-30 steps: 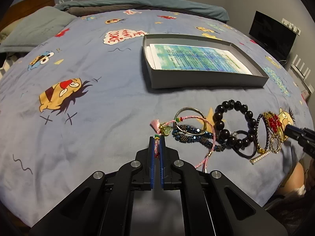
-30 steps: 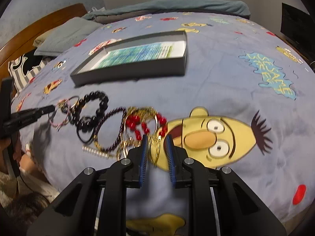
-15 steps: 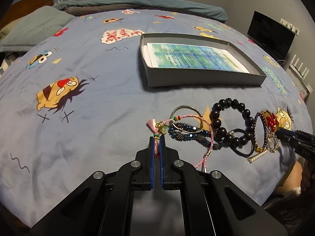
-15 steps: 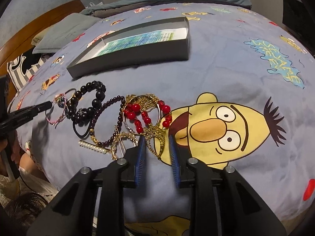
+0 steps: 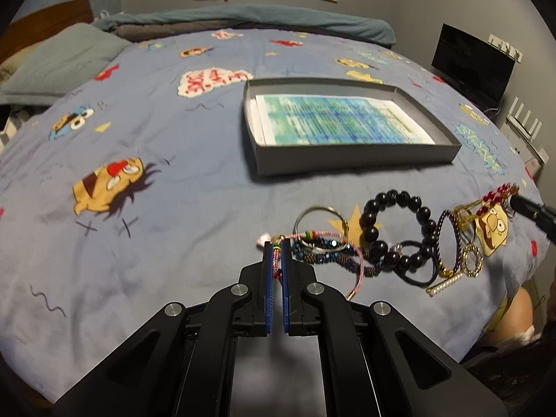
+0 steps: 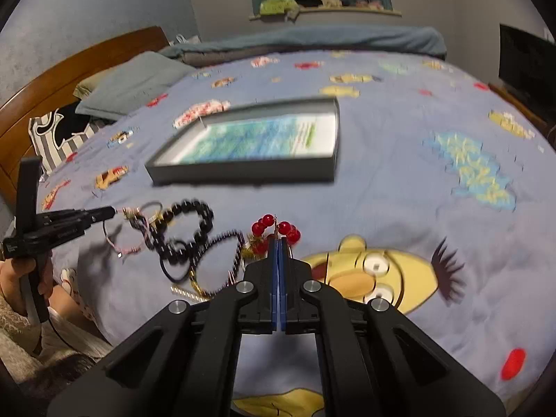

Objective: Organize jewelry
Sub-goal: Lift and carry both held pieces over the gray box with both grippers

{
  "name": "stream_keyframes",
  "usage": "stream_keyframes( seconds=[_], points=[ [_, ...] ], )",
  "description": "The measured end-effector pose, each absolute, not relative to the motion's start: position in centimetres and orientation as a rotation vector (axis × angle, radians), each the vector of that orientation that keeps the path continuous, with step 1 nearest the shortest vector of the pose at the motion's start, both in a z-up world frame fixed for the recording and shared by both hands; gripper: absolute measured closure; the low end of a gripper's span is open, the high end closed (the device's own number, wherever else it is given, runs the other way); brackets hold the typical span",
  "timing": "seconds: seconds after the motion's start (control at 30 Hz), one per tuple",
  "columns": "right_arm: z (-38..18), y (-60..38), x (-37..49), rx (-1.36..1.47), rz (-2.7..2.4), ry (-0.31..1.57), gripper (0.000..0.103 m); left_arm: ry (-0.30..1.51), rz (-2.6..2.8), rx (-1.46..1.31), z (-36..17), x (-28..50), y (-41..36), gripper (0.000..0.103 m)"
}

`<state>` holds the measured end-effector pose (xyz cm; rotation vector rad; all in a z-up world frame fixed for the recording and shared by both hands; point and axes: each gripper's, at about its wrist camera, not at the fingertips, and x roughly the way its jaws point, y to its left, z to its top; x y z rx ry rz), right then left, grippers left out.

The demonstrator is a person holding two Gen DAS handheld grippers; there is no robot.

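A heap of bracelets lies on the blue cartoon bedspread (image 5: pixel 173 180). My left gripper (image 5: pixel 277 243) is shut on a pink cord bracelet (image 5: pixel 323 232) at the heap's left end. Next to it lie a metal bangle (image 5: pixel 321 224), a dark blue beaded bracelet (image 5: pixel 333 260) and a big black bead bracelet (image 5: pixel 396 229). My right gripper (image 6: pixel 279 241) is shut on a red bead and gold chain bracelet (image 6: pixel 278 227) and holds it lifted at the heap's right end; it also shows in the left wrist view (image 5: pixel 493 198). An open grey box (image 5: pixel 347 160) with a printed sheet lies beyond.
Grey pillows (image 6: pixel 132 83) and a wooden headboard (image 6: pixel 69 69) are at the far left. A folded blanket (image 5: pixel 243 21) lies along the far edge. A black screen (image 5: pixel 469 62) stands beside the bed on the right. The bed's near edge is just under the heap.
My right gripper has closed on the red bead and gold bracelet and raised it off the bedspread. My left gripper stays shut on the pink cord bracelet and has lifted slightly.
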<state>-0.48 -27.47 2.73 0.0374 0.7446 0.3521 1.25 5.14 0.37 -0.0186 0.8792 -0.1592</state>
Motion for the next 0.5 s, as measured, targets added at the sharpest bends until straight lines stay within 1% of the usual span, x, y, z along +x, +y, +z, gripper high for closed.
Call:
stream_keyframes(
  seconds=[0.5],
  points=[
    [8.7,-27.6,2.1,0.046,0.386,0.628,0.103,0.743,-0.155,0.01,6.6,2.9,5.9,0.098]
  ],
)
